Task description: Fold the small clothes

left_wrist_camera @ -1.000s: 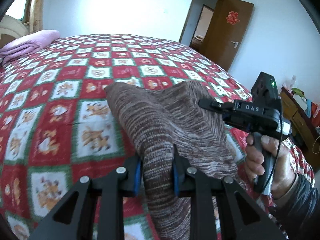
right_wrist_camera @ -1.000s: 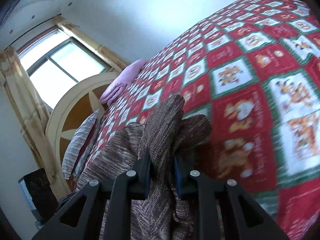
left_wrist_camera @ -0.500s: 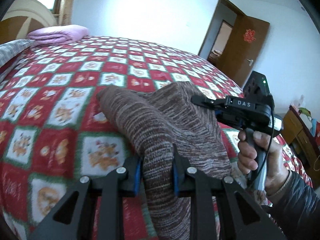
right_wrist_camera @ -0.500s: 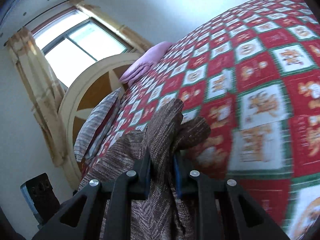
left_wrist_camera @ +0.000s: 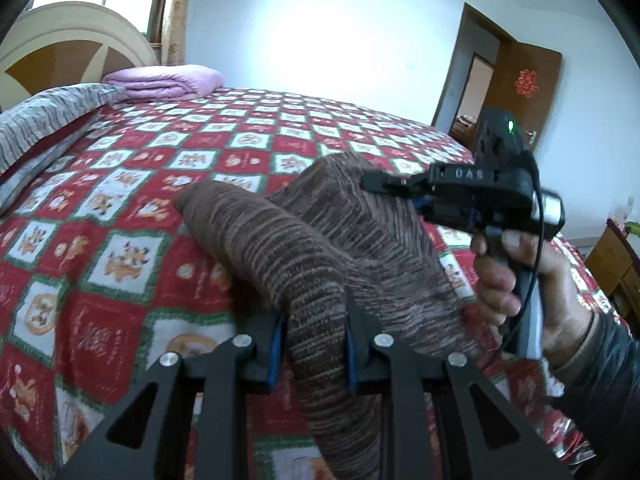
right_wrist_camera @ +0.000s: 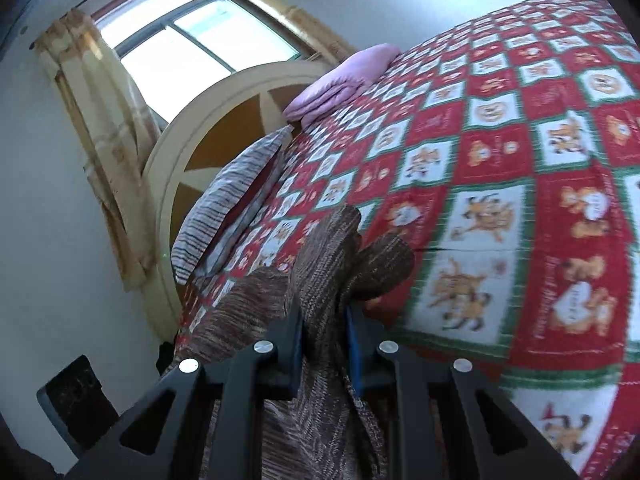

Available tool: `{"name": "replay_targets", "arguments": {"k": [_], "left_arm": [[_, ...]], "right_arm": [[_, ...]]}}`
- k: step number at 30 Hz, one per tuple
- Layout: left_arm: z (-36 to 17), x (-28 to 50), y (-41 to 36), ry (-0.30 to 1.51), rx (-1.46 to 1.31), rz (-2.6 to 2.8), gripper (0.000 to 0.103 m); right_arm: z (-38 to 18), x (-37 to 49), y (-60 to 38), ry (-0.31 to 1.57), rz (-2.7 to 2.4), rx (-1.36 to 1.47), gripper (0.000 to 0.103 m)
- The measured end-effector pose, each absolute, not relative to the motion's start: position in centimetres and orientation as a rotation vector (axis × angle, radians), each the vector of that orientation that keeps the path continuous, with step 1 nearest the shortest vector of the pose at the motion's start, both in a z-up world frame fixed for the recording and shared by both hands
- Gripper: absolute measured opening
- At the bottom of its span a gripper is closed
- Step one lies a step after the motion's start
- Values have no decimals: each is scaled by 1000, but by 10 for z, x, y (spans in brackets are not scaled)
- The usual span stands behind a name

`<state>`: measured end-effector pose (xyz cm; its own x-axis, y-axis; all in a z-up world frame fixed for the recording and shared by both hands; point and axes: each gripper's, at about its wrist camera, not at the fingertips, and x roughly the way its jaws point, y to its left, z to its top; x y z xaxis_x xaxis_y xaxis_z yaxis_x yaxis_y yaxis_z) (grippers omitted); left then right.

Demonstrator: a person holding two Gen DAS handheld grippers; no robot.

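A brown marled knit garment point(left_wrist_camera: 304, 248) is lifted over the red patterned bedspread point(left_wrist_camera: 120, 200). My left gripper point(left_wrist_camera: 312, 352) is shut on a thick bunched fold of it at the bottom of the left wrist view. The right gripper point(left_wrist_camera: 384, 184) shows there too, held by a hand point(left_wrist_camera: 520, 276), pinching the garment's upper right edge. In the right wrist view my right gripper point(right_wrist_camera: 324, 340) is shut on a gathered fold of the knit garment point(right_wrist_camera: 320, 264), which hangs down to the left. The cloth sags between both grips.
A folded pink blanket point(left_wrist_camera: 164, 80) and a striped grey pillow point(left_wrist_camera: 52, 116) lie by the arched headboard point(right_wrist_camera: 224, 128). A window with curtains point(right_wrist_camera: 100, 128) is behind it. An open brown door point(left_wrist_camera: 516, 84) and a wooden dresser point(left_wrist_camera: 616, 264) stand at the right.
Both grippers have carried the garment sideways across the bed toward the headboard; pillow and headboard have come into view. Both grips still hold the knit.
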<state>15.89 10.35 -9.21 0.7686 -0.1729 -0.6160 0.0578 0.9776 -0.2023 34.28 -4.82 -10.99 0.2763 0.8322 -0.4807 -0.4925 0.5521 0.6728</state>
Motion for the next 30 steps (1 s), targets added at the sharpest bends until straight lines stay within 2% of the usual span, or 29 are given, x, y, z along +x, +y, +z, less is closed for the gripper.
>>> {"name": "replay_targets", "arguments": {"k": [11, 19, 21, 25, 27, 30], "left_arm": [[-132, 148, 130, 757, -236, -38, 26], [-145, 141, 122, 727, -199, 13, 29], [-145, 142, 124, 732, -212, 16, 32], [-147, 145, 127, 746, -237, 34, 48], [-148, 146, 128, 752, -235, 36, 50], [-150, 148, 128, 764, -237, 46, 62]], "right_arm": [[-113, 347, 3, 960, 950, 356, 15], [-120, 358, 0, 983, 910, 355, 15], [-123, 358, -5, 985, 901, 361, 15], [-135, 360, -17, 1004, 864, 385, 15], [-142, 360, -23, 1014, 848, 396, 14], [-148, 360, -30, 1018, 832, 412, 13]]}}
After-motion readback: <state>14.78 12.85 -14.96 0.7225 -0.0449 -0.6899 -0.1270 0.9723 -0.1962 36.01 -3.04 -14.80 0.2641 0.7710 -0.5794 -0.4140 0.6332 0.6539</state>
